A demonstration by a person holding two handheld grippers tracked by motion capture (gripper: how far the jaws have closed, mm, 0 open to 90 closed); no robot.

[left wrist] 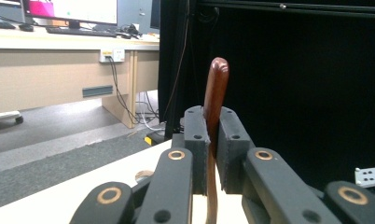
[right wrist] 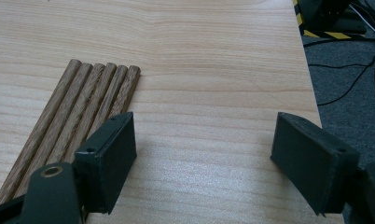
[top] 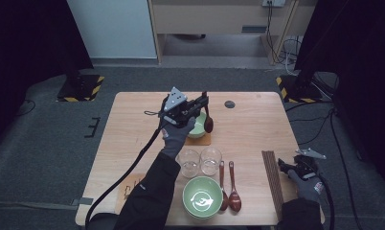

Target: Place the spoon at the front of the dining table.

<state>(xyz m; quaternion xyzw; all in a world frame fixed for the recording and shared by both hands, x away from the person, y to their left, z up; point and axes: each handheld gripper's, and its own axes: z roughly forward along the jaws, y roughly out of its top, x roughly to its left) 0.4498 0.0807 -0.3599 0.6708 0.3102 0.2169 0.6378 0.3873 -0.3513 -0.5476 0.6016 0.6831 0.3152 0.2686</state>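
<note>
The spoon I held had a smooth, glossy reddish-brown wood finish that caught the light along its handle. The left gripper had matt black plastic jaws with brass-coloured rings at the joints; the right gripper showed the same dull, faintly grainy pads. The table was pale wood with a fine matt grain. The chopsticks were darker, open-grained wood, unpolished. The two glasses looked clear and smooth, and the near green bowl glossy, like glazed ceramic.
</note>
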